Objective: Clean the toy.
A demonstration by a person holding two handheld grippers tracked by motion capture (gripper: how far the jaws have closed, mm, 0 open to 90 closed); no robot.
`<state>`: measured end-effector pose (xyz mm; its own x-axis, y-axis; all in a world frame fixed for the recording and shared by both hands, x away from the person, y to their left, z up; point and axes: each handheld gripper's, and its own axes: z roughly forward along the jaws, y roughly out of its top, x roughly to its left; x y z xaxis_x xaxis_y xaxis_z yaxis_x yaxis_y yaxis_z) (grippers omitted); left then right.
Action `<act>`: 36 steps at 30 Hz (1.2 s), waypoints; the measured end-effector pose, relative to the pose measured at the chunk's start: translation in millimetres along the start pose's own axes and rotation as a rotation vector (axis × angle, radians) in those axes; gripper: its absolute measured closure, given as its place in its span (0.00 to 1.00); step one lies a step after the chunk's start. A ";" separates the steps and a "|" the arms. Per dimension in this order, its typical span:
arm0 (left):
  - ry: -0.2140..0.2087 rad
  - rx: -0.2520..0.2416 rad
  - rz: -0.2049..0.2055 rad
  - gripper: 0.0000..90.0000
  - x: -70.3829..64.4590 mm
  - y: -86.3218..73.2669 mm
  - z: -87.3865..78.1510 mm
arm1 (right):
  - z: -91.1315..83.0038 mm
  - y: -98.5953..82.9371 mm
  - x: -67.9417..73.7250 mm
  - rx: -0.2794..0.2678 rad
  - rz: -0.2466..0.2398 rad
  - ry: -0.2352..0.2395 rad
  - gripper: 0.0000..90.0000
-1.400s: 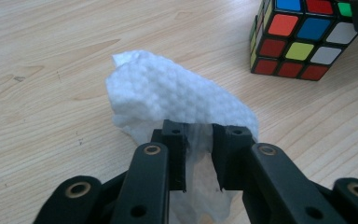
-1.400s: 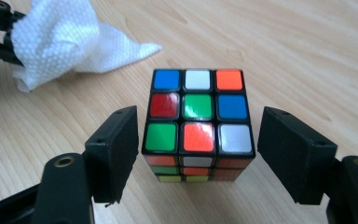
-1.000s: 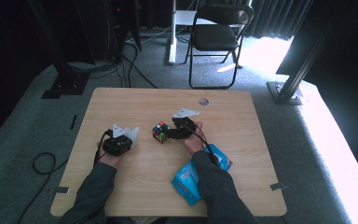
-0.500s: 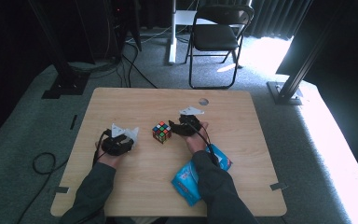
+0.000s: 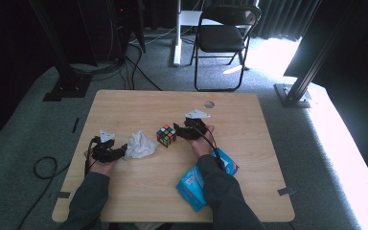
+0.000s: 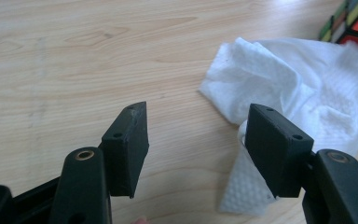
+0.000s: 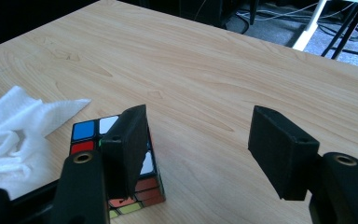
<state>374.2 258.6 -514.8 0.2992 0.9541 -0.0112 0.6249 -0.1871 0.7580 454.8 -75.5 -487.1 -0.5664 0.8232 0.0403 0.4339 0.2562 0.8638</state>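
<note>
Cube (image 7: 121, 163) — seemingly half-hidden behind jaw.

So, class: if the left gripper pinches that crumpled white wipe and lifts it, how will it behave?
The wipe lies creased and bunched, so it would probably hang limp. It looks thin and light, so a push would likely drag or fold it, not slide it whole. The left gripper is open beside it.

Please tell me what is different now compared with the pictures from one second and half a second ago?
The left gripper has drawn back toward the table's near left edge, and the white wipe it covered now lies free, its jaws open. The right gripper has backed slightly off the cube, jaws open. The cube and blue packet stayed put.
</note>
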 end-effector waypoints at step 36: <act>0.096 0.072 -0.044 0.84 15.5 -4.0 -1.9 | -0.1 0.1 0.3 -0.003 0.002 0.010 0.41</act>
<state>375.0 274.6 -516.8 0.2019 0.9792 0.0218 0.6871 -0.1574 0.7093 454.6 -75.2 -487.0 -0.5724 0.8187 0.0468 0.4326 0.2530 0.8654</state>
